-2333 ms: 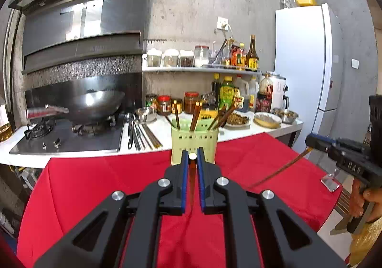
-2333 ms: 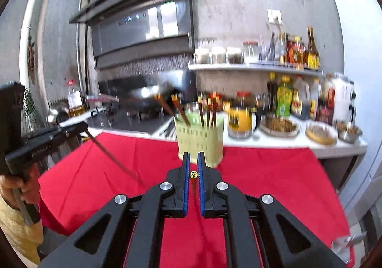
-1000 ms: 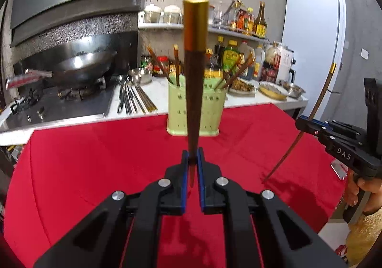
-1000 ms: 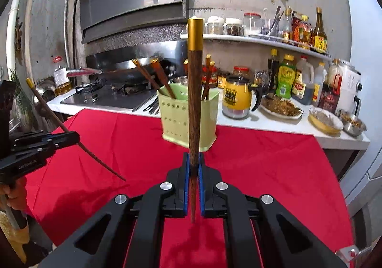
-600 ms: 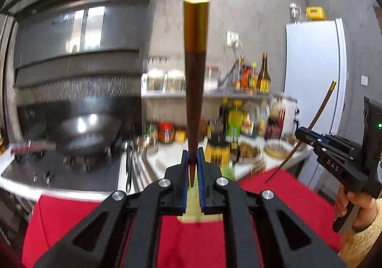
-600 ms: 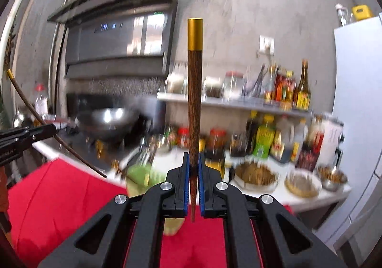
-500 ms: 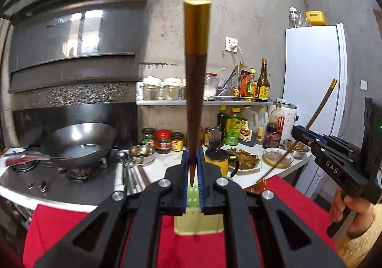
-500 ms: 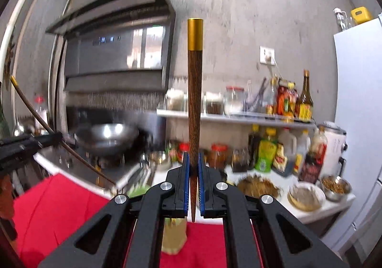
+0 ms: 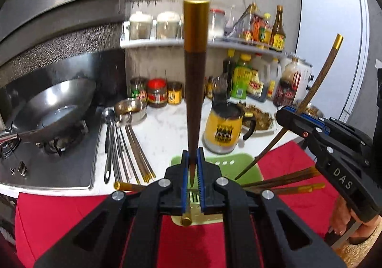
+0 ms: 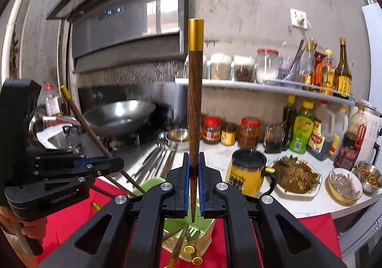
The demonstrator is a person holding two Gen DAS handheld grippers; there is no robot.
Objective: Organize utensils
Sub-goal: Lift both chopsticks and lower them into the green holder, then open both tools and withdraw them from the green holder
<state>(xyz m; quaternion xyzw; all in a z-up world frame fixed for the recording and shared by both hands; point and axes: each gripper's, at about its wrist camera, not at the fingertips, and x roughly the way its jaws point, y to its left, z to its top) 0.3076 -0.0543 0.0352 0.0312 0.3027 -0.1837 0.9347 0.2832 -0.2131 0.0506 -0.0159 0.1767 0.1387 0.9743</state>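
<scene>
My left gripper [image 9: 192, 155] is shut on a dark wooden chopstick [image 9: 194, 81] with a gold cap, which stands upright between the pads. Its thin tip hangs over the green utensil holder [image 9: 222, 162] just below. Several chopsticks [image 9: 286, 181] lean out of the holder. My right gripper [image 10: 193, 159] is shut on a matching chopstick [image 10: 195, 101], also above the holder [image 10: 150, 184]. Each view shows the other gripper beside the holder: the right gripper [image 9: 285, 111] with its chopstick [image 9: 317, 87], the left gripper [image 10: 118, 163] with its chopstick [image 10: 82, 120].
The holder stands on a red cloth [image 9: 59, 215] by the white counter. Spoons and chopsticks [image 9: 124, 146] lie beside the stove with a wok [image 9: 55, 110]. A yellow mug [image 9: 223, 129], jars, sauce bottles, a food plate [image 10: 296, 177] and a fridge [image 9: 334, 53] stand behind.
Both grippers have moved forward and risen with their chopsticks still held. The green holder, earlier well ahead on the cloth, now sits right under both sets of jaws.
</scene>
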